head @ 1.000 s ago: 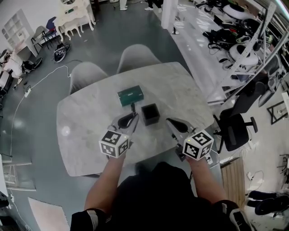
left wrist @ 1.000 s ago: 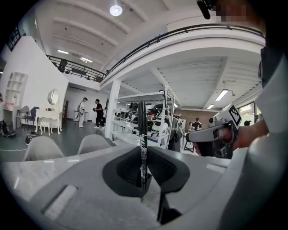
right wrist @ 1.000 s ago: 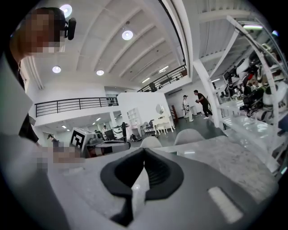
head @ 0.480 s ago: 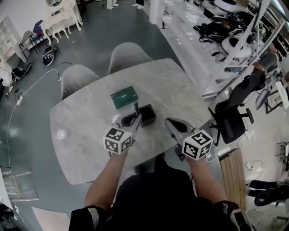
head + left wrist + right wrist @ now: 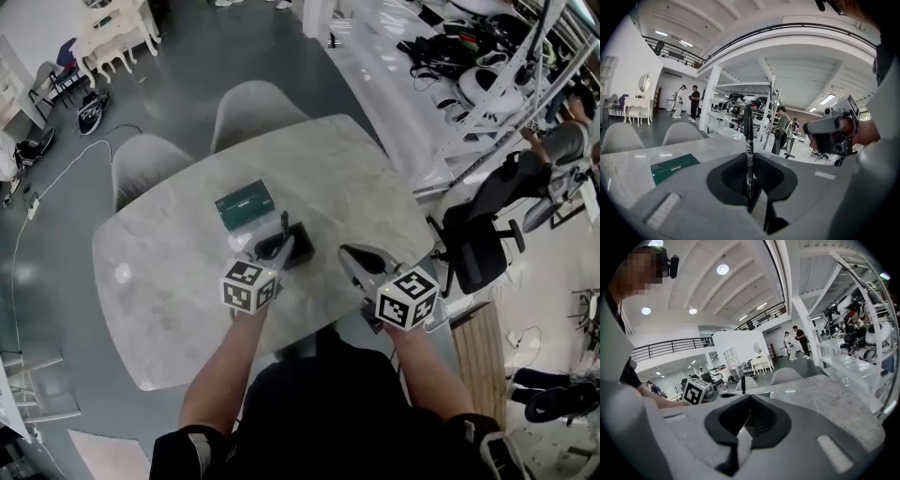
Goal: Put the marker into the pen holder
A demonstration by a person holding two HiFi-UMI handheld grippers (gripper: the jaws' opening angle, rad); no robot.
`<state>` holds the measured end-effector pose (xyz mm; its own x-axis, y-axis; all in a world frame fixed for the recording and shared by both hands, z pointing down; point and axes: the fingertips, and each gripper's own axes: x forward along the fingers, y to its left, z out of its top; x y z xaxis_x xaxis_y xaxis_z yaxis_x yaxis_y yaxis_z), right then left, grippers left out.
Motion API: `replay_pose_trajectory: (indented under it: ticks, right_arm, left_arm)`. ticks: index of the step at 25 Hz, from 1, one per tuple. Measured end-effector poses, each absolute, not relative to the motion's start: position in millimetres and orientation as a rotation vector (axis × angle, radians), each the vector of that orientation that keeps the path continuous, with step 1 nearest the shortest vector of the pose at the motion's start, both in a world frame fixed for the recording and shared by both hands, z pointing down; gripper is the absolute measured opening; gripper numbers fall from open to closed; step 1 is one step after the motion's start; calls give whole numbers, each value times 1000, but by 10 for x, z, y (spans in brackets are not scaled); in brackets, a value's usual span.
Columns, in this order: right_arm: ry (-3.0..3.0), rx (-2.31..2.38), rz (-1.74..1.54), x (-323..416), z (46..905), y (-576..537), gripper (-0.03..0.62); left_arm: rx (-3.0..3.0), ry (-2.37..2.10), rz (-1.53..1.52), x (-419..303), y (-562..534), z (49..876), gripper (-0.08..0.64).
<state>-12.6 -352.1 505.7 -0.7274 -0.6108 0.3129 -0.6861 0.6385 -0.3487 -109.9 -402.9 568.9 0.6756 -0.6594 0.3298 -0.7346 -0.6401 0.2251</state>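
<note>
Fingers of left gripper [image 5: 280, 247]: clenched on the marker [image 5: 748, 140], held upright, apparently so that it can drop straight into the black pen holder [image 5: 304, 251] just beyond and below the fingertips; whether its lower end has entered cannot be told. Fingers of right gripper [image 5: 351, 255]: pressed together on nothing, just right of the holder, seemingly idle. Surface: pale marble-look table [image 5: 159, 281], green box [image 5: 245, 205] beyond the fingertips; room: open workshop, grey chairs [image 5: 251, 114] at the far edge.
</note>
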Motion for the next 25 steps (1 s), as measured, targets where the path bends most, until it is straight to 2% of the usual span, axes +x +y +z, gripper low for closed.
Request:
replay_pose_trajectory:
  ticks: [13, 25]
  right_arm:
    - [-2677, 1053, 716, 55, 5134, -3766, 3]
    - [-2669, 1063, 721, 124, 5160, -3820, 3]
  left_arm:
    - [2462, -1000, 512, -756, -4251, 6137, 49]
    - [2372, -1013, 733, -794, -4355, 6430, 49]
